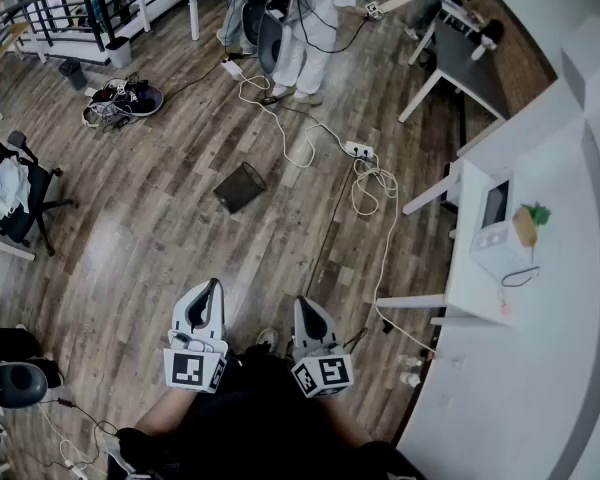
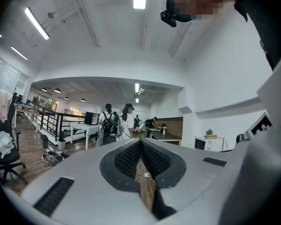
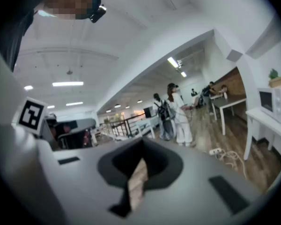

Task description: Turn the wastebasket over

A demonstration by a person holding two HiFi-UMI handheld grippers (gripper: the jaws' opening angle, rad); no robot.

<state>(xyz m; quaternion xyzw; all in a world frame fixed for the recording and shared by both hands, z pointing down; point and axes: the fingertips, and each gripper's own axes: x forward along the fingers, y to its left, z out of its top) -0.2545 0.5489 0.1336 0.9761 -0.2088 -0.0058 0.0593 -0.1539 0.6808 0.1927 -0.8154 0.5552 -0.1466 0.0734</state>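
Observation:
The wastebasket (image 1: pixel 240 186), black wire mesh, lies on the wooden floor well ahead of me, apart from both grippers. My left gripper (image 1: pixel 213 288) and right gripper (image 1: pixel 302 305) are side by side close to my body, pointing forward over the floor. Both are empty, with jaws together. In the left gripper view the left gripper (image 2: pixel 141 141) shows only a thin slit of floor between its jaws. The right gripper (image 3: pixel 140 145) looks the same in the right gripper view. The basket appears in neither gripper view.
A power strip with white cables (image 1: pixel 360 150) lies right of the basket. People (image 1: pixel 305 28) stand at the far end. A white table (image 1: pixel 460 193) with a microwave (image 1: pixel 493 218) lines the right. An office chair (image 1: pixel 15 198) stands left, and a pile of gear (image 1: pixel 120 98) lies far left.

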